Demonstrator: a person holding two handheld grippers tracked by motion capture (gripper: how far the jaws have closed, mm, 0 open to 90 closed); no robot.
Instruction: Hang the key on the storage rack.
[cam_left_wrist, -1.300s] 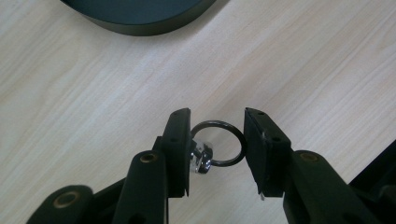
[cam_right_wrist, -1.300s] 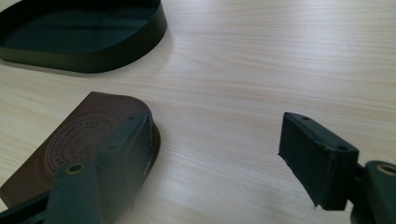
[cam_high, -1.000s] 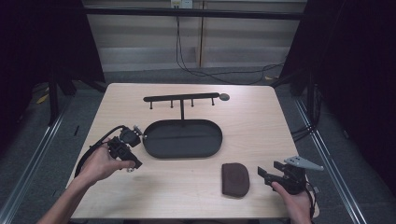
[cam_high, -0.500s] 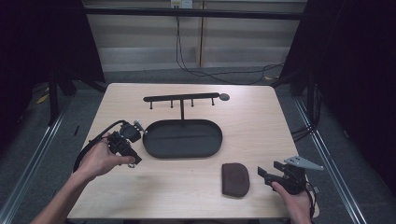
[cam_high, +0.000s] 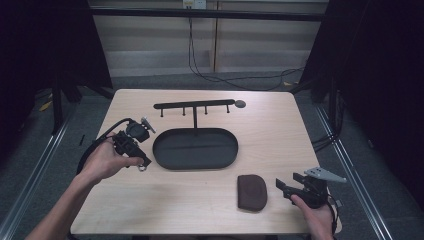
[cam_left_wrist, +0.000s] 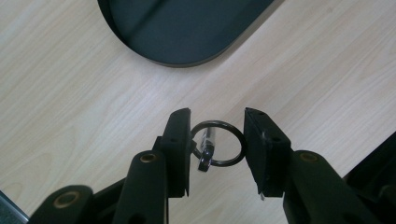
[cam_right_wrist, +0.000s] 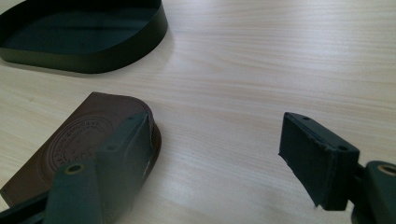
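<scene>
Since a second ago the left gripper (cam_left_wrist: 217, 140) has lifted a little off the pale wooden table (cam_high: 280, 140), while the right gripper (cam_right_wrist: 215, 140) has kept still. Between the left gripper's black fingers (cam_left_wrist: 180, 135) a thin dark metal key ring (cam_left_wrist: 219, 143) is clamped, a small metal piece dangling from it, just short of the black oval tray (cam_left_wrist: 187, 32). The right gripper's fingers (cam_right_wrist: 317, 154) stand apart with nothing between them; a brown leather pouch with a round stamp (cam_right_wrist: 79, 135) lies just beside its left finger.
</scene>
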